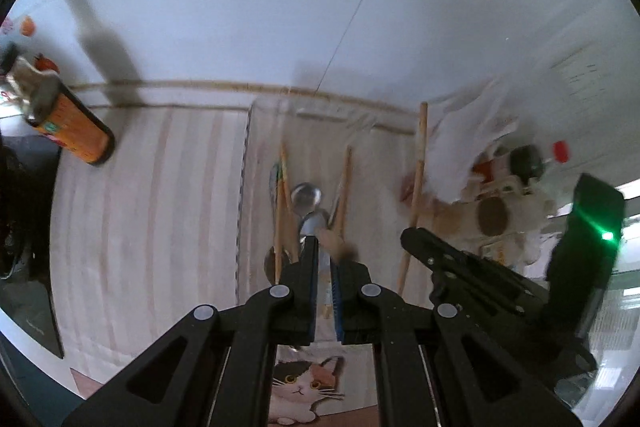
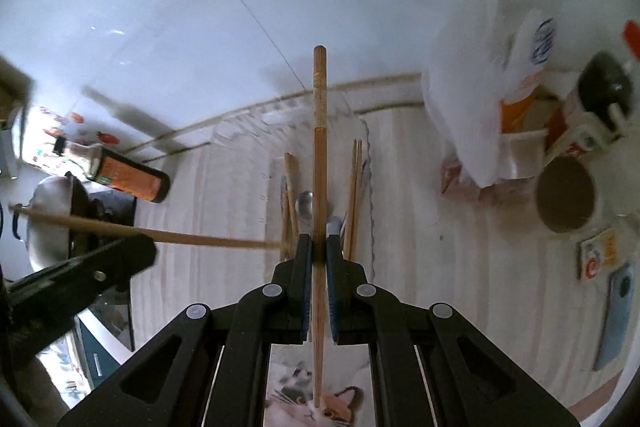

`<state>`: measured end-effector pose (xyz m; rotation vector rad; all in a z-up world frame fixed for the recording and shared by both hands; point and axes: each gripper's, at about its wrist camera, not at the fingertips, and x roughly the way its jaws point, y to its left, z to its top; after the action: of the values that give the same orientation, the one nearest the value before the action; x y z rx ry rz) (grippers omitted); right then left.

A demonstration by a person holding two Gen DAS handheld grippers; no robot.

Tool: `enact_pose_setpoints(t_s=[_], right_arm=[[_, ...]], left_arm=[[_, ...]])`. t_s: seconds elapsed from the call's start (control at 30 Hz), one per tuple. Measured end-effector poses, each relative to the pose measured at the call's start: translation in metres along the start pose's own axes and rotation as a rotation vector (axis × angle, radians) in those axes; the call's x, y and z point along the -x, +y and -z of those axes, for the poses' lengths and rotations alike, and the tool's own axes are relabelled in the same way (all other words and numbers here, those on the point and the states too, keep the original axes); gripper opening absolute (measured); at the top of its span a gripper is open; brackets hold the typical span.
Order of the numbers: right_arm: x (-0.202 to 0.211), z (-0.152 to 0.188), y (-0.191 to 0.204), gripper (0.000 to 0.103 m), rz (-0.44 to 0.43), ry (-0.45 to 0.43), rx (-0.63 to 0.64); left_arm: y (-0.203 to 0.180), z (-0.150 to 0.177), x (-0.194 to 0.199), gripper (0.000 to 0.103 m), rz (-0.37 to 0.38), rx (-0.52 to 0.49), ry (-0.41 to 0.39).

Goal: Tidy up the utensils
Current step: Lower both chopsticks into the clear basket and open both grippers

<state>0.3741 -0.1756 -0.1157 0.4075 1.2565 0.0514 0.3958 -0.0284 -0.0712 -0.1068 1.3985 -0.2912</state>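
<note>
In the right wrist view my right gripper is shut on a long wooden chopstick that runs straight up between the pads. My left gripper enters from the left, shut on a second chopstick that lies crosswise. In the left wrist view the left gripper is shut with that chopstick's blurred end at its tips. The right gripper hangs to the right with its chopstick. Below both lies a clear tray holding spoons and several chopsticks.
An orange bottle stands at the left by the wall. A white plastic bag, a round brown-topped container and a phone sit on the right. A pot is at the far left. A cat picture lies at the near edge.
</note>
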Motion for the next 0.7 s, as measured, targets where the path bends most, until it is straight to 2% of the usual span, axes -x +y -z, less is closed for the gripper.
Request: enact_pose_setpoints(t_s=[0.2, 0.33, 0.47, 0.6, 0.7], right_arm=[[-0.030, -0.005, -0.001, 0.007, 0.033, 0.041, 0.005], [-0.041, -0.007, -0.003, 0.007, 0.037, 0.059, 0.004], [-0.036, -0.003, -0.008, 0.007, 0.034, 0.055, -0.003], [-0.031, 0.001, -0.011, 0.007, 0.047, 0.046, 0.006], [-0.028, -0.001, -0.015, 0.007, 0.022, 0.050, -0.019]], left_arm=[[0.003, -0.003, -0.029, 0.003, 0.008, 0.013, 0.059], [-0.003, -0.007, -0.024, 0.003, 0.012, -0.004, 0.045], [-0.001, 0.005, -0.011, 0.003, 0.002, -0.037, 0.015], [0.004, 0.016, -0.005, 0.006, -0.075, -0.092, -0.009], [0.015, 0.020, -0.008, 0.006, -0.137, -0.085, -0.008]])
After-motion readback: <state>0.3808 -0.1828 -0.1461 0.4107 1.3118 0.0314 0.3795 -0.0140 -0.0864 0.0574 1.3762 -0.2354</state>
